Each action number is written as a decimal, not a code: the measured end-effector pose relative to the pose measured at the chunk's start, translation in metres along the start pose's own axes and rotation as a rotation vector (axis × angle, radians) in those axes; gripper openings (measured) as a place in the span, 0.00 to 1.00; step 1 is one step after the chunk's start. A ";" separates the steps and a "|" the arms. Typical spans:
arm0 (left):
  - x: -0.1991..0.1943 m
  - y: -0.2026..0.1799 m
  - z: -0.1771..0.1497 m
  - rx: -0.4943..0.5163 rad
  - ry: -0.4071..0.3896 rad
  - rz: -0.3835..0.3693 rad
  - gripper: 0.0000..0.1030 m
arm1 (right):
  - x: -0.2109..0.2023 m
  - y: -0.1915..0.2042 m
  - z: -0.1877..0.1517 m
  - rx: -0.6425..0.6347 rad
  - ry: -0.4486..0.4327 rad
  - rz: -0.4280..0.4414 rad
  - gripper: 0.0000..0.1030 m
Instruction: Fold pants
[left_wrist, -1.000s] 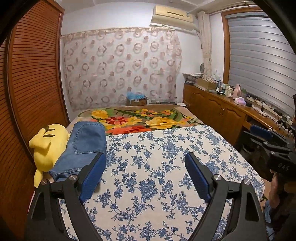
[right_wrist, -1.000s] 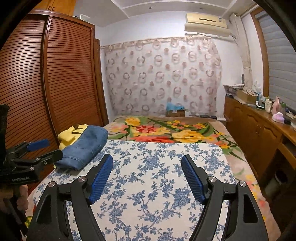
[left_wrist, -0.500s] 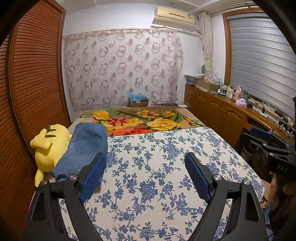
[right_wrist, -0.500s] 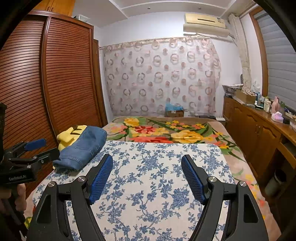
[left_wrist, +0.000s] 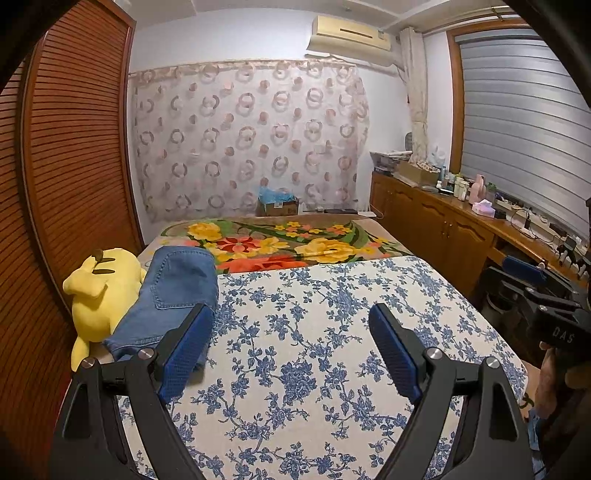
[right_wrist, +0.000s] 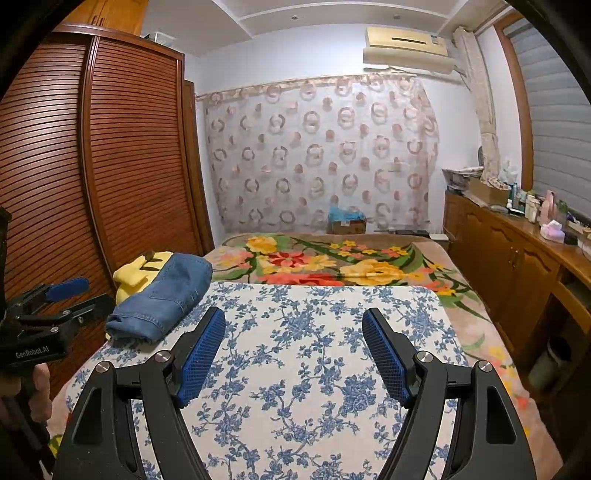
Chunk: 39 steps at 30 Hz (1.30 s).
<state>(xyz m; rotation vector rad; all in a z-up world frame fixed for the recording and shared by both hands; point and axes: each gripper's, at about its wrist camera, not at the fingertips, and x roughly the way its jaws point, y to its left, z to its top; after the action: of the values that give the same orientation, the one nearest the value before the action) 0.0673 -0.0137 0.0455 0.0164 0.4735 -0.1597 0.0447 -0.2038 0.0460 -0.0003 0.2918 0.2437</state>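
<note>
The left claw (left_wrist: 290, 345) is standing wide open over the bed (left_wrist: 332, 295). Nothing is sitting between its two blue pads (left_wrist: 184, 350), and they are touching nothing. The right claw (right_wrist: 293, 347) is also standing wide open, with nothing in it. Both claws are hanging above the blue-and-white flower sheet (right_wrist: 314, 350) and pointing a little down toward it.

The pants (left_wrist: 173, 291) are blue jeans. They are lying folded in a thick bundle at the left edge of the bed. From the left claw's camera they are sitting at about 10 o'clock, just past the left pad. From the right claw's camera the pants (right_wrist: 162, 299) are also lying at about 10 o'clock, well apart from the pads. A back pocket is showing on top.

A yellow plush toy (left_wrist: 99, 291) is lying right beside the pants, touching them, on the side nearer the brown slatted wardrobe (left_wrist: 66, 166). Part of the pants is resting on the toy.

At 12 o'clock, a blanket with big yellow and red flowers (left_wrist: 280, 243) is covering the far part of the bed. Behind it, a curtain with rings (left_wrist: 247, 136) is hanging on the wall. At 2 o'clock, a long wooden desk (left_wrist: 461, 218) is carrying bottles and small things. A hand (right_wrist: 37, 391) is holding the left claw's handle at 9 o'clock in the right camera's view.
</note>
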 end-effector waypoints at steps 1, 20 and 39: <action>-0.001 0.001 0.001 -0.001 -0.001 0.000 0.85 | 0.000 0.000 0.001 0.000 -0.001 0.001 0.76; -0.001 0.002 0.000 -0.001 -0.002 0.000 0.85 | -0.001 -0.001 -0.001 -0.002 -0.010 0.000 0.76; -0.002 0.003 0.000 -0.001 -0.004 0.001 0.85 | 0.000 -0.002 -0.001 -0.001 -0.013 0.002 0.77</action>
<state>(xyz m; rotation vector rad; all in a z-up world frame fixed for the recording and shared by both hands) 0.0658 -0.0100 0.0461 0.0154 0.4691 -0.1588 0.0449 -0.2060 0.0447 0.0007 0.2784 0.2457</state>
